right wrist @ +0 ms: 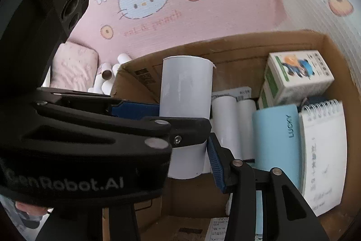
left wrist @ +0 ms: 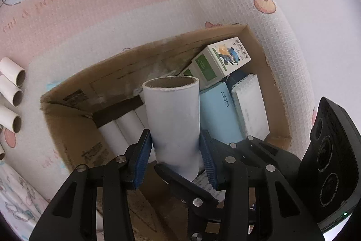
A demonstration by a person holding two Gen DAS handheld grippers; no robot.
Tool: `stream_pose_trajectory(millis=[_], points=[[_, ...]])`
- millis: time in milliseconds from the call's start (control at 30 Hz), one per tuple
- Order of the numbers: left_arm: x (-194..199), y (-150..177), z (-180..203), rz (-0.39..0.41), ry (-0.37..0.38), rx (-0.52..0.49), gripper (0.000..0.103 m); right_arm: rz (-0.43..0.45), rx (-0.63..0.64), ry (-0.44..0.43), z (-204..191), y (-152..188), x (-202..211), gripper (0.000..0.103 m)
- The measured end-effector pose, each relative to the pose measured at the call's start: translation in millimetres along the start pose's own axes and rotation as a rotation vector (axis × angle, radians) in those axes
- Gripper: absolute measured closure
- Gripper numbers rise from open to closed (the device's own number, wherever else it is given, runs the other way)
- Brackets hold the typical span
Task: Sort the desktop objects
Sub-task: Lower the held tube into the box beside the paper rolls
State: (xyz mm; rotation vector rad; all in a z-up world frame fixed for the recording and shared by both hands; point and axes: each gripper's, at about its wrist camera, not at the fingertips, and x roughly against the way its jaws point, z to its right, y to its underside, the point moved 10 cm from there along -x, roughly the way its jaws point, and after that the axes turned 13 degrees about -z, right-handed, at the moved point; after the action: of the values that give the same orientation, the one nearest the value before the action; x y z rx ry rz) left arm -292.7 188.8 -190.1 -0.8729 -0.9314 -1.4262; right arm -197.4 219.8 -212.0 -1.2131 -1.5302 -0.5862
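A white paper roll (left wrist: 173, 119) with a brown cardboard core hangs upright over an open cardboard box (left wrist: 158, 46). My left gripper (left wrist: 176, 159) is shut on its lower half, a blue pad pressing each side. From the right, one black finger of my right gripper (left wrist: 182, 180) crosses the roll's bottom end. In the right wrist view the roll (right wrist: 187, 87) stands between the right gripper's (right wrist: 180, 162) jaws. Its right pad (right wrist: 215, 164) touches the roll. The other pad is hidden behind the left gripper's black body (right wrist: 90, 150).
In the box lie several white rolls (left wrist: 121, 128), a green and white carton (left wrist: 221, 60), a light blue "LUCKY" notebook (left wrist: 218, 114) and a spiral notepad (left wrist: 250, 103). Loose cardboard tubes (left wrist: 13, 87) lie left of the box on a pink cartoon cloth (left wrist: 90, 3).
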Motion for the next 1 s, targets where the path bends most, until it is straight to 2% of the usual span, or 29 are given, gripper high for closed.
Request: stream_pose_trajectory(millis=[167,367,467,533,633,767,867,1000], points=[[-19,-8,-3,-0.041,-0.063,0.011,0.056,-0.009,-0.035,-0.029,14,4,2,0.062],[-48,-13,-11,-0.118,-0.098,0.054,0.056,-0.035,-0.078,-0.005,37,12,2,0.062],[-61,-10,-15,-0.179,-0.054,0.121,0.056,-0.054,-0.093,-0.041,40,15,-1,0.062],[-67,-9,-22,-0.204,-0.037,0.181,0.056,-0.067,-0.092,-0.035,41,15,-3,0.061],[-71,-11,-33,-0.206,-0.046,0.234,0.056,-0.085,-0.084,-0.028,39,14,-6,0.061],[-71,-14,-40,-0.196,-0.057,0.258,0.056,-0.128,-0.080,-0.067,33,9,-13,0.061],[-70,-18,-45,-0.192,-0.057,0.282,0.056,-0.159,-0.092,-0.047,36,5,-21,0.061],[-72,-18,-50,-0.234,-0.046,0.318,0.056,-0.218,-0.109,-0.032,44,5,-36,0.062]])
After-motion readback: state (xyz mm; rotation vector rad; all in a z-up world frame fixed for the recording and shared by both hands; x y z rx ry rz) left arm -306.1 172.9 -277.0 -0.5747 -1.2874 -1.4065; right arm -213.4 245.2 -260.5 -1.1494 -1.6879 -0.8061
